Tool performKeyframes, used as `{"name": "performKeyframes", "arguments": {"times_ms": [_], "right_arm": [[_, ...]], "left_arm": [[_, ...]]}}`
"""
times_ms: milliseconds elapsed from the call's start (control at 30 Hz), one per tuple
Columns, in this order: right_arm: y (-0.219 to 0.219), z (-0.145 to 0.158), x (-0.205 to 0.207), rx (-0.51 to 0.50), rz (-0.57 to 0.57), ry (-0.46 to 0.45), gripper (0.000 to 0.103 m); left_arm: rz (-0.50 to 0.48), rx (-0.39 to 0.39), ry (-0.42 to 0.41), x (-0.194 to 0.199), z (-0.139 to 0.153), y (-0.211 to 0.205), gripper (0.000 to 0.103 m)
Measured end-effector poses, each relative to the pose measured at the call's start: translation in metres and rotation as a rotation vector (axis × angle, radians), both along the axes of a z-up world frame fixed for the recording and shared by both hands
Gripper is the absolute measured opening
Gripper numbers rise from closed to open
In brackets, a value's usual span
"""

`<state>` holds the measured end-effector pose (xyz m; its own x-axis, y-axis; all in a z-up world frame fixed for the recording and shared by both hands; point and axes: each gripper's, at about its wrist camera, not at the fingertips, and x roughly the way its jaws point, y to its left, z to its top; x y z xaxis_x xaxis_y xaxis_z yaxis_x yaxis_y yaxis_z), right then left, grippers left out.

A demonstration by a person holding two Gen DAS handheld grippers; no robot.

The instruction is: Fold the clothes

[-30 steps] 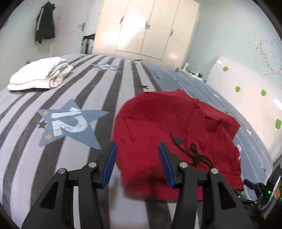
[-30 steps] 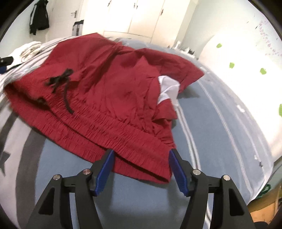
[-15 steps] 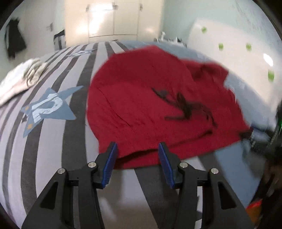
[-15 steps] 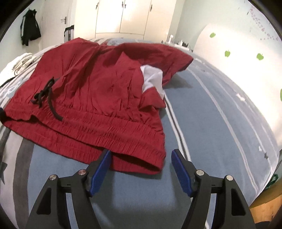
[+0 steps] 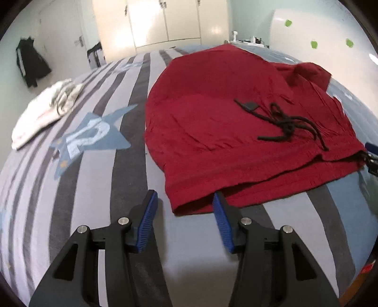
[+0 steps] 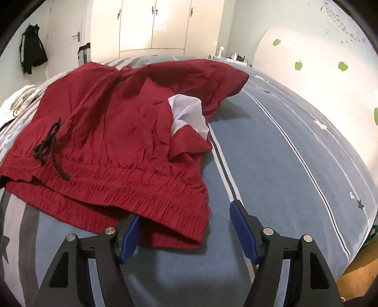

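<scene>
A pair of red shorts (image 5: pixel 224 132) lies spread on the striped bed, with a black drawstring (image 5: pixel 288 122) on the elastic waistband. My left gripper (image 5: pixel 184 203) is open at the shorts' near corner; the hem lies between its blue pads and its right fingertip sits under the cloth edge. In the right wrist view the shorts (image 6: pixel 113 132) show a white pocket lining (image 6: pixel 189 113) turned out. My right gripper (image 6: pixel 186 219) is open around the waistband's right corner, its left fingertip tucked under the fabric. Neither gripper's pads press the cloth.
A pile of folded white clothes (image 5: pixel 45 111) rests at the bed's far left. A white headboard (image 6: pixel 307 78) with green apple stickers runs along the right. A wardrobe (image 5: pixel 165 21) and a hanging black jacket (image 5: pixel 30 63) are behind the bed. The bed edge (image 6: pixel 349 266) is close on the right.
The left gripper dropped, rolled and closed in on the shorts' near corner. The right gripper slid sideways, so the waistband corner now lies between its slightly wider fingers.
</scene>
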<state>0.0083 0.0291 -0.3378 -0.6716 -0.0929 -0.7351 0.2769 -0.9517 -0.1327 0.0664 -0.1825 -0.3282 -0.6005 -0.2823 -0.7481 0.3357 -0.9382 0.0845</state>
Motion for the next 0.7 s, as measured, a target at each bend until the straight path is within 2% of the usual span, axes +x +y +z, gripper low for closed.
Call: {"name": "performKeyframes", "arguments": {"times_ms": [233, 300, 400, 467, 600, 700], "right_arm": [[-0.002, -0.004, -0.010, -0.014, -0.029, 0.010, 0.068], [-0.002, -0.007, -0.012, -0.023, -0.037, 0.005, 0.068], [0.000, -0.015, -0.017, -0.030, -0.044, -0.005, 0.069], [0.004, -0.014, -0.017, -0.045, -0.047, 0.010, 0.070], [0.021, -0.005, -0.018, -0.049, -0.121, 0.085, 0.069], [0.032, -0.008, -0.029, -0.080, -0.140, 0.047, 0.069]], "left_arm": [[0.034, -0.041, 0.051, -0.019, 0.006, -0.001, 0.045], [0.042, -0.024, 0.043, -0.029, 0.004, -0.002, 0.045], [0.058, -0.053, 0.047, -0.039, -0.001, -0.004, 0.045], [0.091, -0.054, 0.053, -0.041, -0.002, -0.009, 0.045], [0.184, -0.030, 0.133, -0.030, 0.009, -0.031, 0.044], [0.201, -0.029, 0.124, -0.029, 0.009, -0.039, 0.044]]}}
